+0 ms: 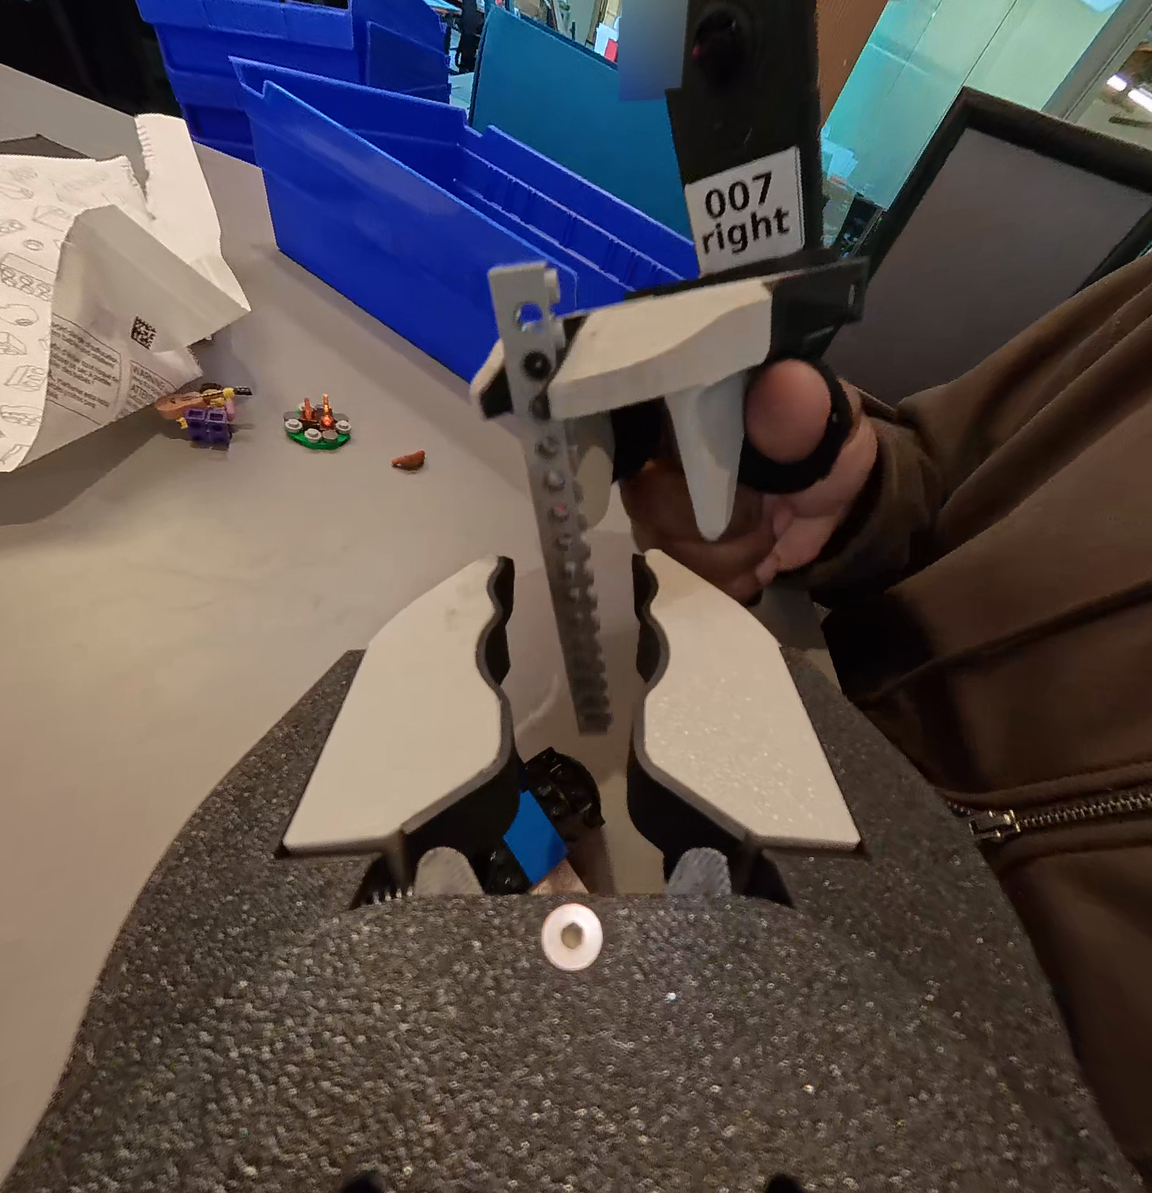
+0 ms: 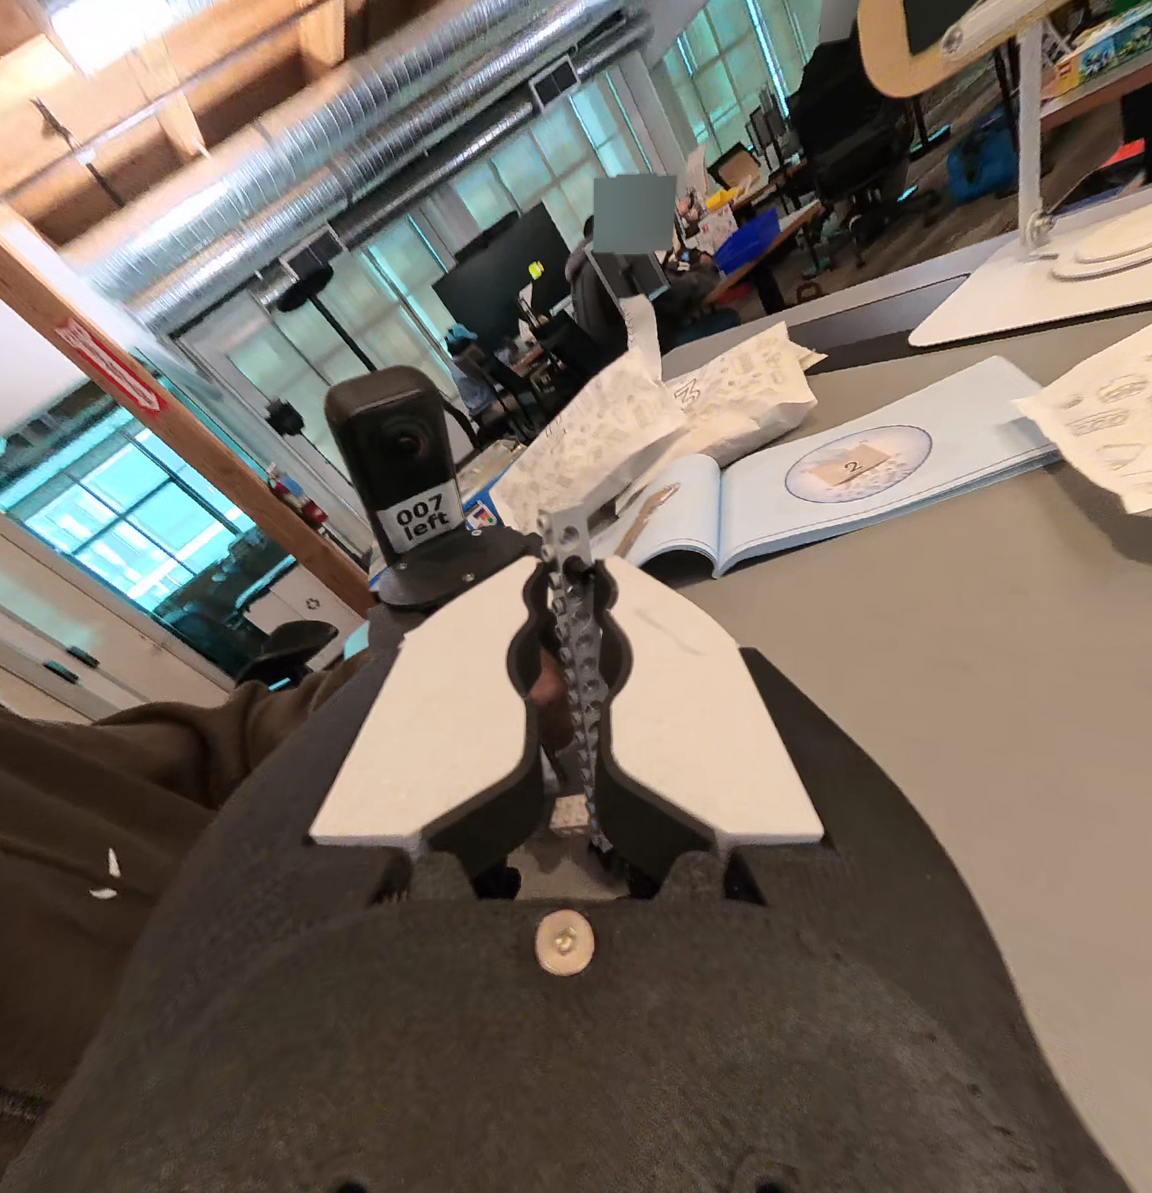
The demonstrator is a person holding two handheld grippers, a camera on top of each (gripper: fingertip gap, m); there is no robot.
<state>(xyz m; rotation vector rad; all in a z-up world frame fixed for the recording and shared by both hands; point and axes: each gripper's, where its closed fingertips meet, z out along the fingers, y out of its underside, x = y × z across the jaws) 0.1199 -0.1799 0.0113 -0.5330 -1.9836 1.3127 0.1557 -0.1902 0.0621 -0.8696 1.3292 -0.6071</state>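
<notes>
Grey studded beam (image 1: 564,549), lower end half-hidden inside right tool (image 2: 570,571).

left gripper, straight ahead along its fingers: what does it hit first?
Probably the long grey studded brick strip hanging between the open left gripper fingers, clamped higher up by the right gripper. Beyond it sits the blue bin; depth is uncertain.
</notes>
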